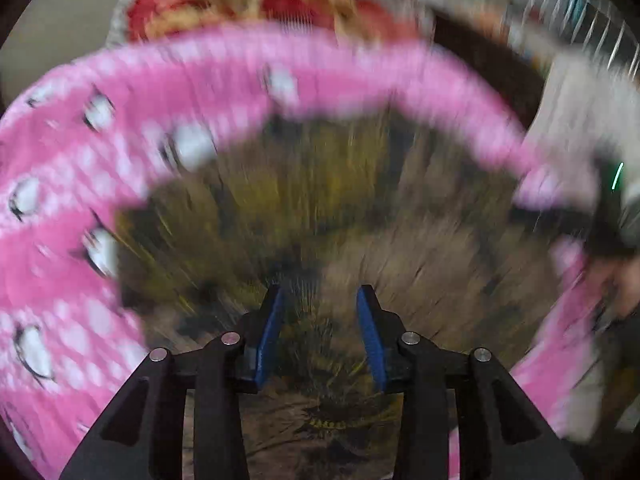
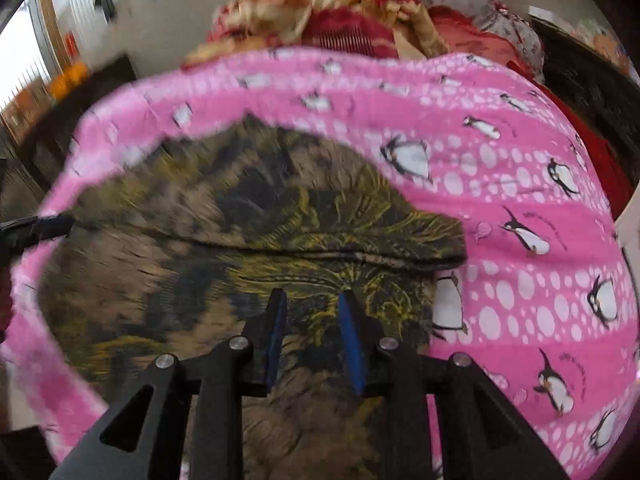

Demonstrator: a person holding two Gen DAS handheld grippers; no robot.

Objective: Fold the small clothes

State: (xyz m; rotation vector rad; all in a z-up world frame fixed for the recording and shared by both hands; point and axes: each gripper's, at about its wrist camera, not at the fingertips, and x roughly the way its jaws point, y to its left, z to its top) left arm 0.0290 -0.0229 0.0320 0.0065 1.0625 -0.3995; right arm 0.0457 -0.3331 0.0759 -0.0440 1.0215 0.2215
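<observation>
A small brown, black and yellow patterned garment (image 2: 224,240) lies on a pink penguin-print blanket (image 2: 520,184), with a fold line across its middle. My right gripper (image 2: 314,300) is open and empty, its blue pads just above the garment's near half. My left gripper (image 1: 320,292) is open and empty over the same garment (image 1: 312,184), which is blurred by motion in the left wrist view. The pink blanket (image 1: 60,200) curves around it there. The left gripper's tip shows at the left edge of the right wrist view (image 2: 36,228).
A red and gold patterned cloth (image 2: 344,20) is heaped beyond the blanket, also in the left wrist view (image 1: 248,0). Dark furniture (image 2: 80,96) stands at the far left of the right wrist view, with a window behind it.
</observation>
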